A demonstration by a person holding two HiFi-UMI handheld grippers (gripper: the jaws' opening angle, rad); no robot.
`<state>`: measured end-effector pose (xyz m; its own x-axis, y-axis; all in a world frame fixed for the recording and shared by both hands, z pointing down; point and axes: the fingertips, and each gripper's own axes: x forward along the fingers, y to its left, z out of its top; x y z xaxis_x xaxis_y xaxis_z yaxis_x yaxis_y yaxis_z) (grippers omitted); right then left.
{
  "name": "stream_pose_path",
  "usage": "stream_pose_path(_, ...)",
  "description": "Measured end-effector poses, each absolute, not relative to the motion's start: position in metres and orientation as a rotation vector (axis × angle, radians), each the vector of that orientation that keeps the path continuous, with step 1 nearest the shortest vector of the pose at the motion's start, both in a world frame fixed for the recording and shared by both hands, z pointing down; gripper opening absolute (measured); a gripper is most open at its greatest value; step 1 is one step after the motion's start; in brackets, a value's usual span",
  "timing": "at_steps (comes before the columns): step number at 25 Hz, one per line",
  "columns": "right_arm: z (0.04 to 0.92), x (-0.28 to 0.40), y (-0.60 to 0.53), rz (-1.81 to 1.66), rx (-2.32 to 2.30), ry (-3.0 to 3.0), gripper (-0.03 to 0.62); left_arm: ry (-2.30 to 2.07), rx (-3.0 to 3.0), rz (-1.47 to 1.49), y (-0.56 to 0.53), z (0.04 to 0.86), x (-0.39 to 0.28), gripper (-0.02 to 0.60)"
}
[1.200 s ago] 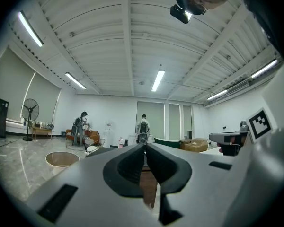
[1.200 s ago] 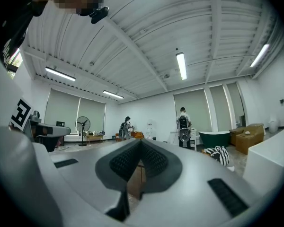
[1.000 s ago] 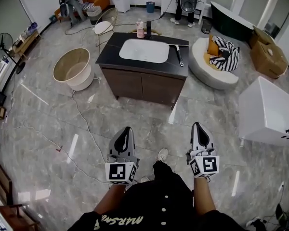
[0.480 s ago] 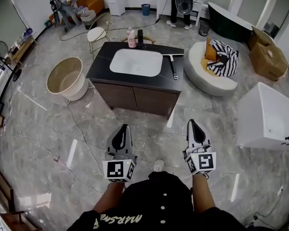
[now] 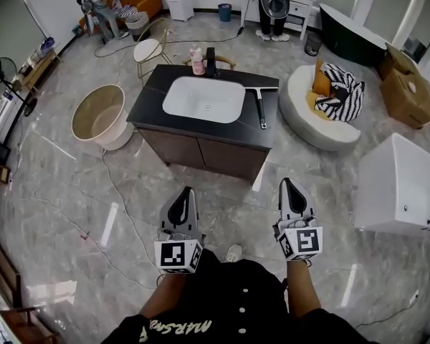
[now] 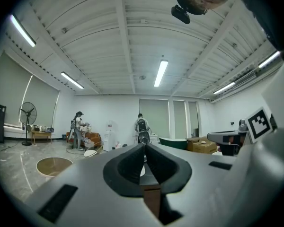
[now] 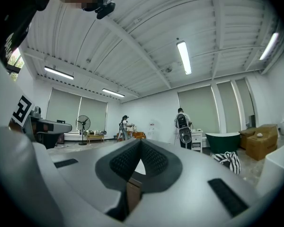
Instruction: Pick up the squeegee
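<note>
The person wearing the camera has on a dark buttoned top (image 5: 236, 310) and holds both tools level out front, above the grey marble floor (image 5: 86, 185). The left tool (image 5: 187, 190) is clenched, its tips meeting with nothing between them. The right tool (image 5: 287, 181) is the same: jaws pressed together and empty. A white cable (image 5: 122, 185) trails across the floor to the left of them.

Well ahead stands a dark wooden cabinet with a black tabletop (image 5: 152, 97). A white basin (image 5: 204, 99) is set into it. The squeegee (image 5: 261, 107) lies flat on the tabletop just right of the basin, its blade at the far edge and its dark handle pointing back toward the tools, well apart from both. At the tabletop's back edge are a black tap (image 5: 211, 60) and a pink bottle (image 5: 198, 60), close together.

To the cabinet's left sits a round beige tub (image 5: 100, 117); to its right is a white round seat (image 5: 322, 124) with a striped cloth (image 5: 342, 90) on it, and nearer on the right, a white bathtub (image 5: 401, 185). Farther back a person with a backpack (image 5: 271, 4) stands by the wall.
</note>
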<state>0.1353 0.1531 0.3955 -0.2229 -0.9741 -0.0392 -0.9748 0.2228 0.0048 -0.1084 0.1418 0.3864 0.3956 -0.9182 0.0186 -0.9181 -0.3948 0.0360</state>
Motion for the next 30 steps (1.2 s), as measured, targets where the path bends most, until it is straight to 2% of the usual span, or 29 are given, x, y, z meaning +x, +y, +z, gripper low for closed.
stream_pose_path(12,0.410,0.147,0.078,0.035,-1.964,2.434,-0.003,-1.676,2.587,-0.022,0.064,0.404,-0.096,0.025)
stream_pose_path(30,0.388,0.150,-0.159,0.079,-2.087,2.359,-0.003,-1.526,2.686,-0.044,-0.197,0.386,-0.088,0.025)
